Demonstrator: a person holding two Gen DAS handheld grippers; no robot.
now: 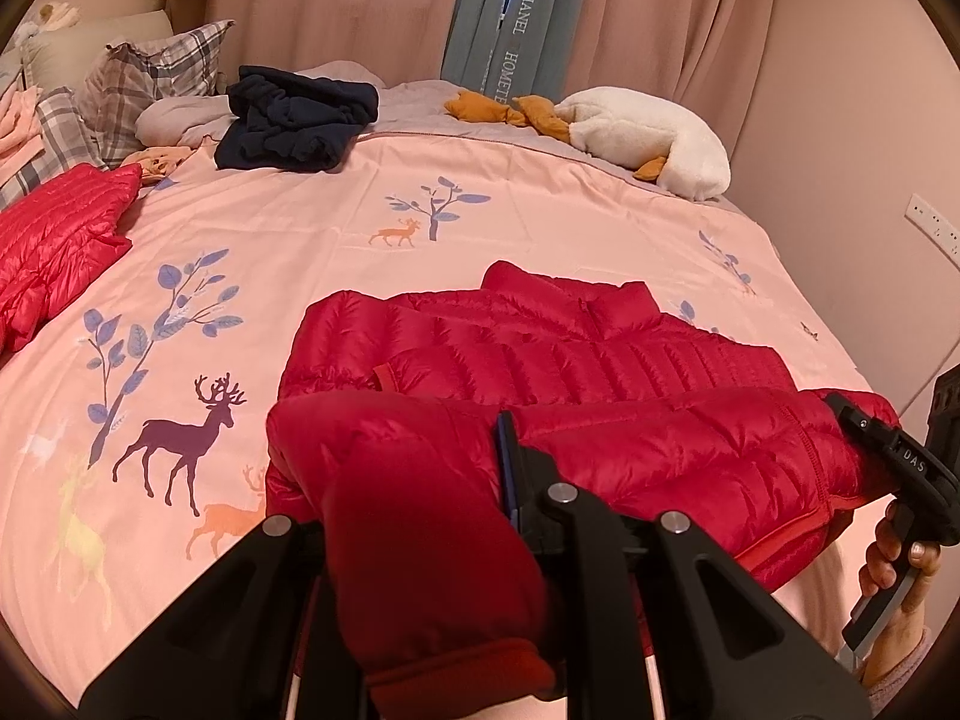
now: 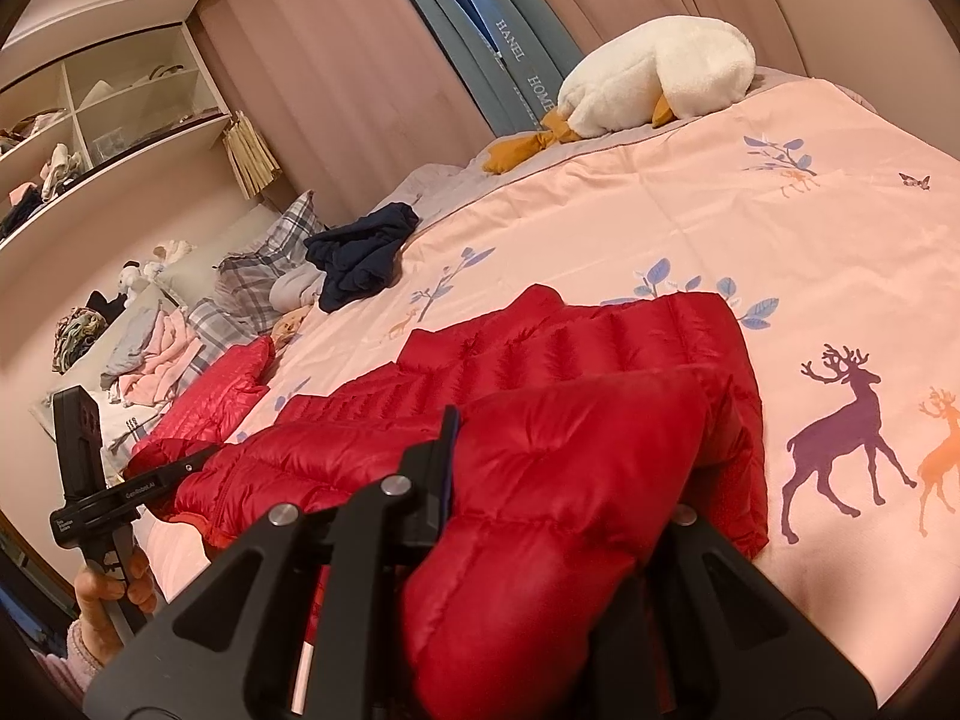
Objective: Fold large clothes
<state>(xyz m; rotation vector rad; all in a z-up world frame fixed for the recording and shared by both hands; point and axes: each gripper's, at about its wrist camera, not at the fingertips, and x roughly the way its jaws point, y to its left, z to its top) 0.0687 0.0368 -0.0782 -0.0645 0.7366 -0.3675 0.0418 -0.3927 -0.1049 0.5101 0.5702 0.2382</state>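
Observation:
A red puffer jacket (image 1: 540, 348) (image 2: 540, 342) lies across the pink deer-print bedspread (image 1: 288, 252) (image 2: 750, 228), collar towards the far side. Its near edge is lifted and doubled over the body. My left gripper (image 1: 420, 480) is shut on the left corner of that lifted edge, and red fabric bulges between and over its fingers. My right gripper (image 2: 564, 468) is shut on the right corner, one finger hidden under the padding. Each gripper also shows in the other's view: the right gripper (image 1: 864, 426) and the left gripper (image 2: 198, 459), each held by a hand.
A second red puffer jacket (image 1: 54, 228) (image 2: 222, 384) lies at the bed's left. A navy garment (image 1: 294, 120), plaid pillows (image 1: 156, 78) and a white plush goose (image 1: 648, 132) (image 2: 654, 72) sit further back. Shelves (image 2: 90, 120) and curtains line the walls.

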